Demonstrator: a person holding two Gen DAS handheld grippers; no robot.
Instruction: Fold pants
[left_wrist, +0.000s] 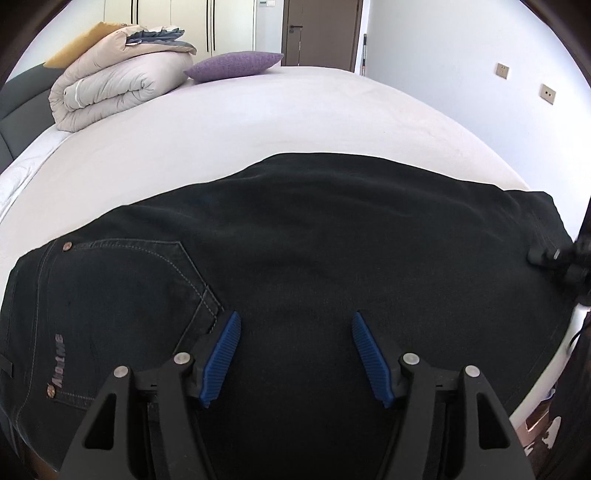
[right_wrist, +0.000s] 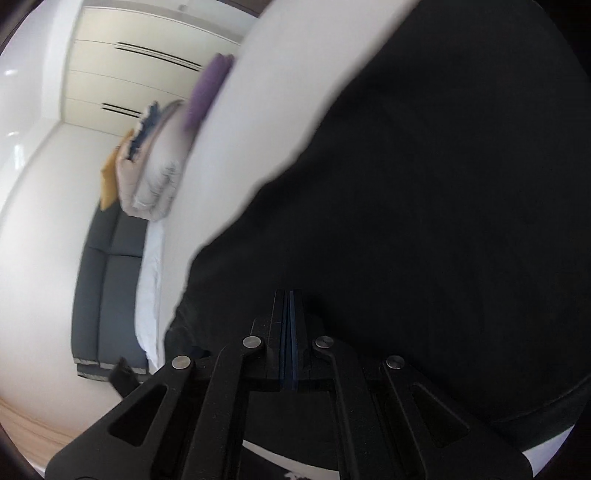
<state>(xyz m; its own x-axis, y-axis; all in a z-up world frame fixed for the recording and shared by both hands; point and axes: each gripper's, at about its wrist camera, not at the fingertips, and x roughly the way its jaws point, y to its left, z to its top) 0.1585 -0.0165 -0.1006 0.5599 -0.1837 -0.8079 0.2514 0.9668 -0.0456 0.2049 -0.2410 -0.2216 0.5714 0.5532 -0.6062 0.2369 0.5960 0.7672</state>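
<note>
Even, bright daylight fills both views, with no hard shadows. The left wrist view is sharp, its fisheye bowing the bed (left_wrist: 295, 122) and darkening the corners. The right wrist view is tilted and motion-blurred; the black pants (right_wrist: 424, 221) lose all detail, with glare at upper left.

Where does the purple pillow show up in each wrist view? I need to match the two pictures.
Left wrist view: the purple pillow lies at top centre, on the far side of the bed, just right of the folded duvet.
Right wrist view: the pillow, blurred, sits upper left of centre; the picture is rolled sideways.
Shared landmark: the folded duvet next to it.
</note>
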